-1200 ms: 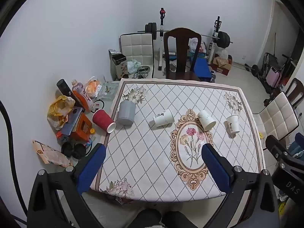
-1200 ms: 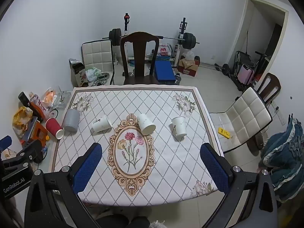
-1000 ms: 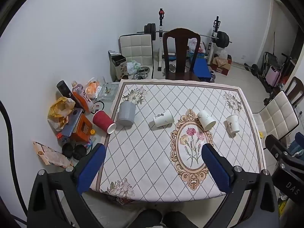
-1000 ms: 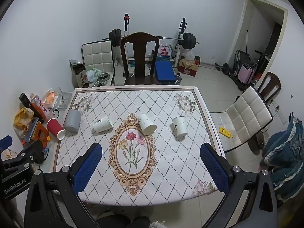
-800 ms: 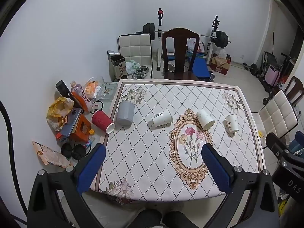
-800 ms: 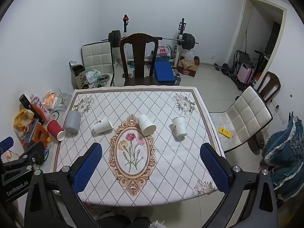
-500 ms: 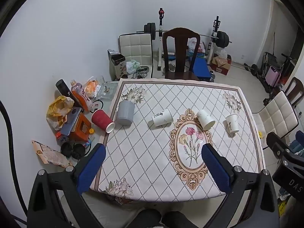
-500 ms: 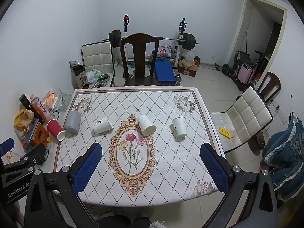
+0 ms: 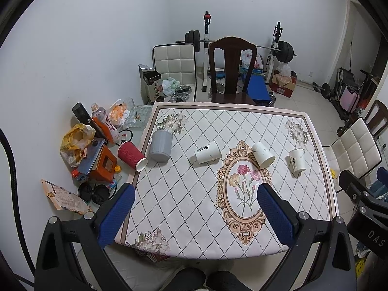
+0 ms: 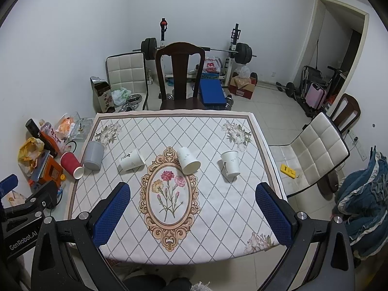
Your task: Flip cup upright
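Cups lie on the patterned counter (image 9: 184, 201) in a row: three white paper ones on their sides, the left (image 9: 207, 152) beside the oval's far-left rim, the middle (image 9: 263, 155) on its far edge, the right (image 9: 297, 160) near the counter's right side. A grey cup (image 9: 160, 146) stands mouth-down at the left border, and a red cup (image 9: 132, 153) lies just off the cloth. My left fingers (image 9: 194, 214) are spread wide, holding nothing, above the near edge. My right fingers (image 10: 192, 214) gape equally wide, empty, touching nothing.
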